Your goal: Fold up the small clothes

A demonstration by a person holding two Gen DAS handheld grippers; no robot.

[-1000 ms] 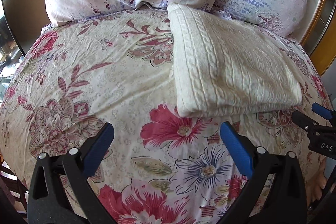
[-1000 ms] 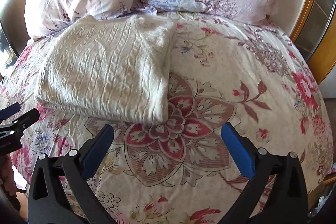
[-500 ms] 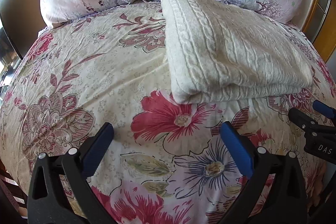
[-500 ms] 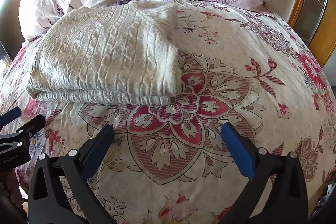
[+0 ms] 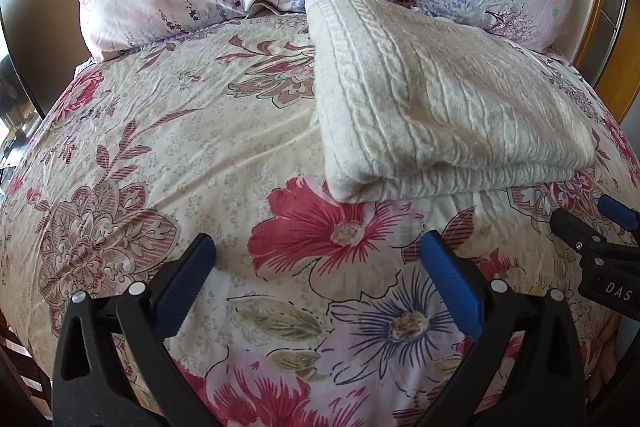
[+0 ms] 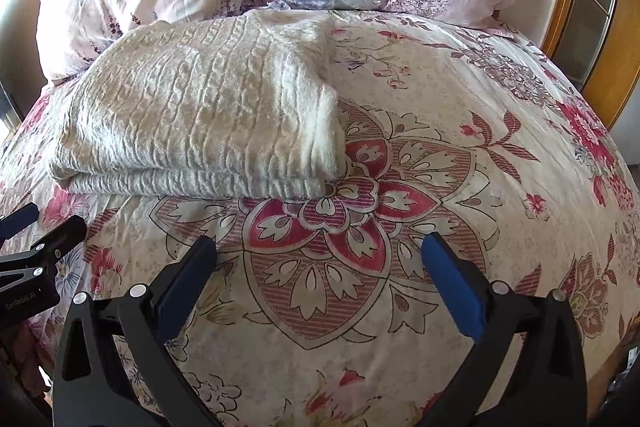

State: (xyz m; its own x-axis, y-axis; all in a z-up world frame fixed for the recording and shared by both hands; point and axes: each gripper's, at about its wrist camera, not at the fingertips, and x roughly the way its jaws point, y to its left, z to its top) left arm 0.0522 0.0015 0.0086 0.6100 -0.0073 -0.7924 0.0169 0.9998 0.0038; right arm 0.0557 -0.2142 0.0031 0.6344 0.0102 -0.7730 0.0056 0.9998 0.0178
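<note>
Covering the bed, floral duvet (image 5: 168, 155) under folded sweater (image 5: 440, 107); both tongs wide, empty.

Cream cable-knit sweater (image 5: 436, 107), folded flat

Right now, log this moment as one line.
left gripper: open, empty | right gripper: open, empty | cream cable-knit sweater: folded, on floral duvet, untouched

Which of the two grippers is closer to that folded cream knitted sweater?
Hard to tell. The left gripper sits before the cream sweater's left front corner, the right gripper before its right front corner; both open, neither touching.
</note>
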